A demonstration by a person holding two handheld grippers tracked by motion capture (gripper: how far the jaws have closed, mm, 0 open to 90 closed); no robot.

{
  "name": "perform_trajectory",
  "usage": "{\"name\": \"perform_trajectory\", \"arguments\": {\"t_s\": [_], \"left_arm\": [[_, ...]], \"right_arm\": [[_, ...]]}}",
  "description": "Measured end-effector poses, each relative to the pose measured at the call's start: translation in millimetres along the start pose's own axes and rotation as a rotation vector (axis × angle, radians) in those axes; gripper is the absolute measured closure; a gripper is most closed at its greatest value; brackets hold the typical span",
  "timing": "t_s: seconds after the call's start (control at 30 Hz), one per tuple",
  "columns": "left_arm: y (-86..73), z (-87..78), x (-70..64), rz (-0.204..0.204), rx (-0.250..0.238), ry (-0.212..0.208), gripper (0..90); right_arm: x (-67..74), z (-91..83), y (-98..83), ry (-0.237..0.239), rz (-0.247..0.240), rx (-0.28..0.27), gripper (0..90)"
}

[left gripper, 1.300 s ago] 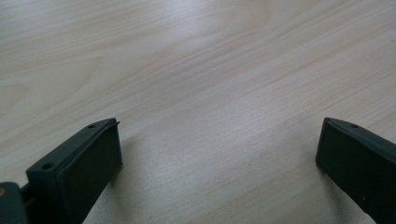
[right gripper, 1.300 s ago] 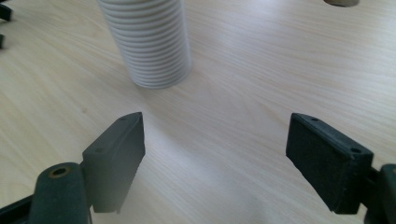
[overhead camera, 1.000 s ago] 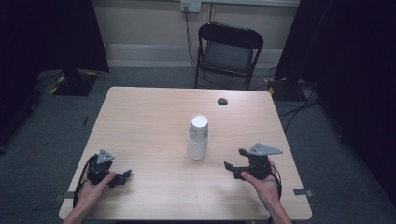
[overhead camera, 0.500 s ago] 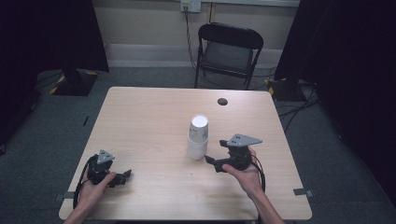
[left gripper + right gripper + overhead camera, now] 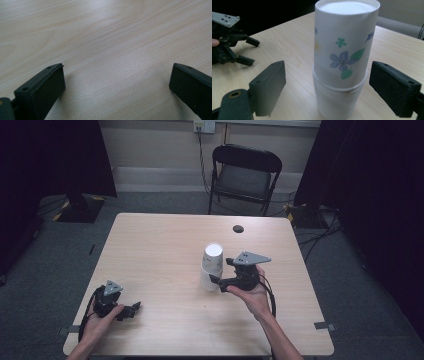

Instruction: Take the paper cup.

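The stack of upturned paper cups (image 5: 212, 268) was stood upright near the middle of the table (image 5: 160, 245), well short of the dark spot (image 5: 238, 228). The right gripper (image 5: 325, 86) was held just beside the stack, jaws spread wide either side, no pad touching; they had just been opening. The left gripper (image 5: 131, 309) was rested well apart from the stack, jaws spread over bare wood

A light wooden counter (image 5: 150, 245) is observed. An upturned stack of paper cups (image 5: 212, 267) is stood near its centre; a small dark disc (image 5: 238, 228) is seen near the far edge.
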State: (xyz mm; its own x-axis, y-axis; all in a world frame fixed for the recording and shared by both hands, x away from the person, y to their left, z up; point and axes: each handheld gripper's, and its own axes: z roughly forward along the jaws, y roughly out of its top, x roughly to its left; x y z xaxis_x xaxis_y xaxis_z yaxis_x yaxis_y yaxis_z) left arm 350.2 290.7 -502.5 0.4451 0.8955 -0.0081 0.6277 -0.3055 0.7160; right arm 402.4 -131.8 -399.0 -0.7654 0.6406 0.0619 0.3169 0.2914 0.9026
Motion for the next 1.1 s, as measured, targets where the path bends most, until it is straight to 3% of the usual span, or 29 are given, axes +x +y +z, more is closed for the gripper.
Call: {"name": "perform_trajectory", "arguments": {"t_s": [0.07, 0.17, 0.53, 1.1], "left_arm": [[0.0, 0.0, 0.0, 0.000, 0.000, 0.000, 0.0], [-0.1, 0.0, -0.1, -0.002, 0.000, -0.001, 0.0], [0.0, 0.0, 0.0, 0.000, 0.000, 0.000, 0.0], [-0.1, -0.1, -0.1, 0.000, 0.000, -0.001, 0.0]], "right_arm": [[-2.2, 2.0, 3.1, 0.005, 0.008, -0.009, 13.6], [-3.5, 3.8, 8.4, -0.017, -0.018, -0.012, 15.7], [-8.5, 21.6, 21.3, -0.007, -0.045, -0.007, 14.8], [-15.4, 37.7, 22.9, 0.008, -0.019, -0.038, 27.7]]}}
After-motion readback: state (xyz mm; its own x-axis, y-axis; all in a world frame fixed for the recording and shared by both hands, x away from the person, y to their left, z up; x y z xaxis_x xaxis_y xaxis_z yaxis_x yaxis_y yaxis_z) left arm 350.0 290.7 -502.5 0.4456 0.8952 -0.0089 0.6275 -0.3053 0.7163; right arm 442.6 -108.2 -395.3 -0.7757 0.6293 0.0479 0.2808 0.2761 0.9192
